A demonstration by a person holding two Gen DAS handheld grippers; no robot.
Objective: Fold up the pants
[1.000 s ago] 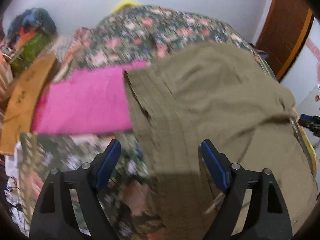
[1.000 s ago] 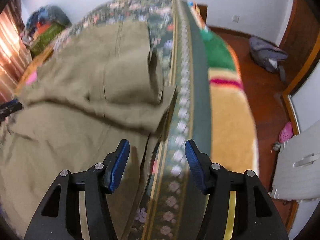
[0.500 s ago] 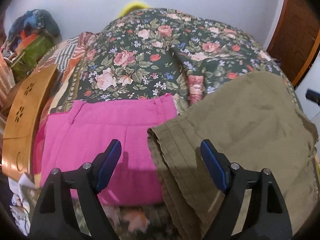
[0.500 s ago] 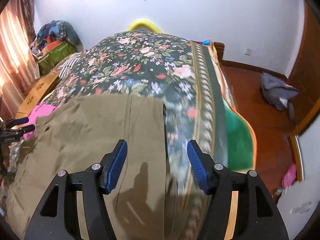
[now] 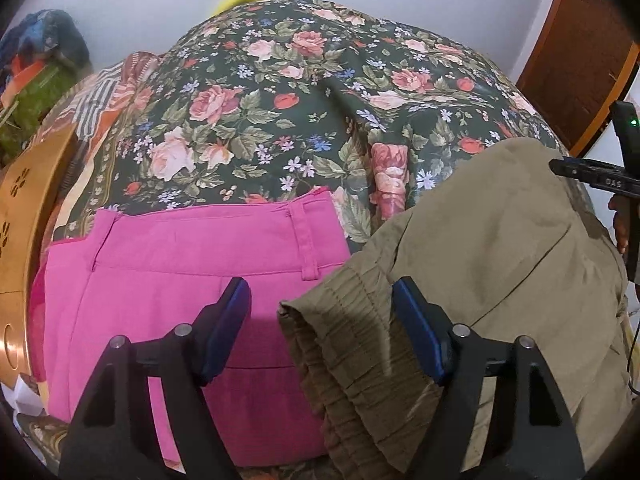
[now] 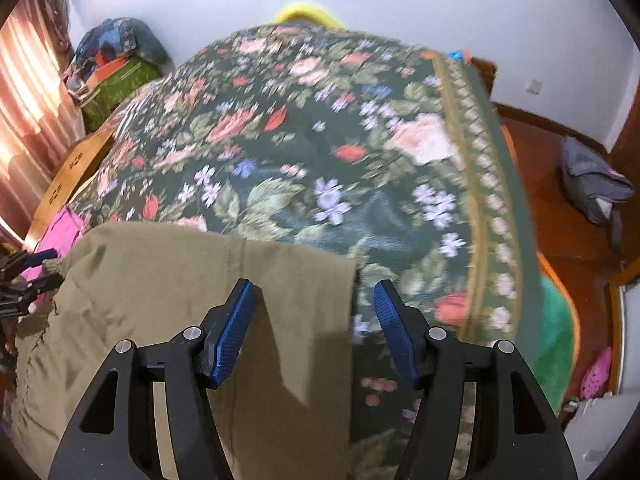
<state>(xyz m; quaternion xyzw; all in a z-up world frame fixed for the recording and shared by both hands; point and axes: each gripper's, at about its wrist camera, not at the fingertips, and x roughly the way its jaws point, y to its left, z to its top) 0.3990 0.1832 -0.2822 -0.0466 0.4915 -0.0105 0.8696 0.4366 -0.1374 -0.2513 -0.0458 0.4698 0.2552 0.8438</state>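
Olive-green pants (image 5: 480, 272) lie folded on the flowered bedspread (image 5: 280, 112). Their gathered elastic waistband (image 5: 352, 344) sits between the fingers of my left gripper (image 5: 322, 332), whose jaws are closing, though the pads stand apart from the cloth. In the right wrist view the same olive pants (image 6: 168, 292) fill the lower left. Their far right corner (image 6: 344, 276) lies between the fingers of my right gripper (image 6: 314, 332), which is open and grips nothing. The left gripper's tips (image 6: 28, 276) show at that view's left edge.
Folded pink pants (image 5: 180, 280) lie left of the olive ones. A wooden board (image 5: 24, 248) lines the bed's left side, with a pile of bags (image 6: 112, 68) beyond. Right of the bed are a wooden floor, a grey bag (image 6: 592, 184) and a pink shoe (image 6: 596, 372).
Both grippers moved toward the far end of the olive pants, bringing more bedspread and the pink pants into view. The left jaws have narrowed slightly around the waistband.
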